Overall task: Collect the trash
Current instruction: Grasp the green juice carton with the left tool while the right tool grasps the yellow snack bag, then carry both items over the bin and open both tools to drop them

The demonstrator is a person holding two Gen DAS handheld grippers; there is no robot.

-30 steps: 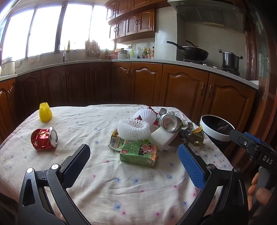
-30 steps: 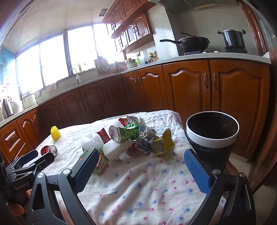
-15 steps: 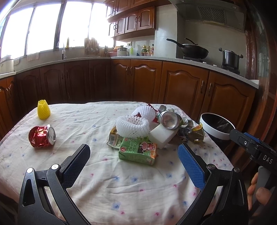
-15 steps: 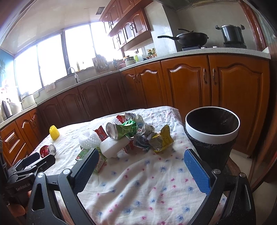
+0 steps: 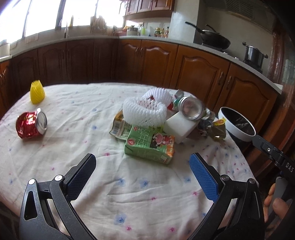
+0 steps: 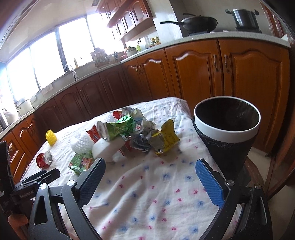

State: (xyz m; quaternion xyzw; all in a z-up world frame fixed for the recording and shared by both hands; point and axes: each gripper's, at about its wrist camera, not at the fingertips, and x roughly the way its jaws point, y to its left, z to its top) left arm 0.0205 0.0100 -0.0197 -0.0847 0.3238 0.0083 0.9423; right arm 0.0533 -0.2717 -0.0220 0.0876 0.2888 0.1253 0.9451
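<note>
Green flattened drink carton (image 5: 150, 145) sits nearest, so I line my spread, empty left claw (image 5: 142, 169) on it; right claw (image 6: 150, 177) gapes empty by the black white-rimmed bin (image 6: 227, 129).

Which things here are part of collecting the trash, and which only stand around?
For the job:
red can
green carton
white foam net
green can
yellow wrapper
bin

Standing around:
wok
pot
tablecloth

"DAS" on right tongs (image 5: 276, 153); perhaps "GenRobot.AI" on left tongs (image 6: 39, 178)
</note>
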